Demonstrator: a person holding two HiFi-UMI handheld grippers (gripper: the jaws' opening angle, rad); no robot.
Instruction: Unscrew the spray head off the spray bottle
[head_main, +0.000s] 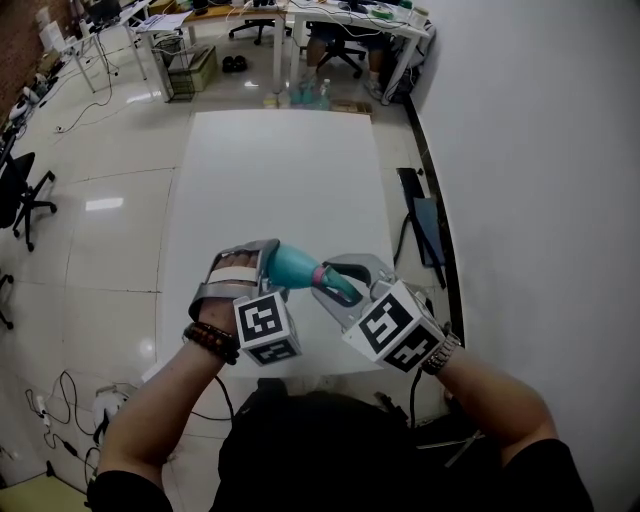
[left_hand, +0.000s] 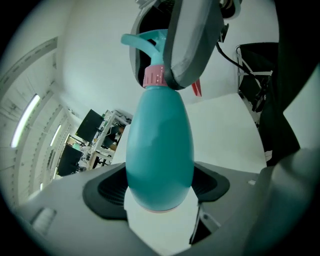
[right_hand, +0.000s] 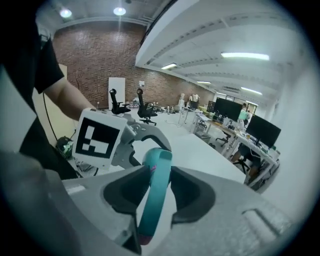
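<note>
- The left hand-held gripper (left_hand: 160, 197) has its jaws wide apart and clamped on the rounded base end of the teal spray bottle (left_hand: 160, 145), with a pad pressed to each side.
- The right hand-held gripper (right_hand: 155, 182) is clenched on the teal spray head (right_hand: 156, 190). Both of its dark pads press on the narrow head.
- The bottle hangs in the air between the two grippers, lying roughly level above the near end of the white surface (head_main: 280, 170).
- A pink collar (left_hand: 154, 76) sits where the head meets the bottle, just at the edge of the right gripper's jaw, which covers part of the head in the left gripper view.
- Farther off are desks (head_main: 350, 20) beyond the surface's far end, a black office chair (head_main: 25, 200) on the floor to the left, and a white wall (head_main: 540, 150) close on the right.
</note>
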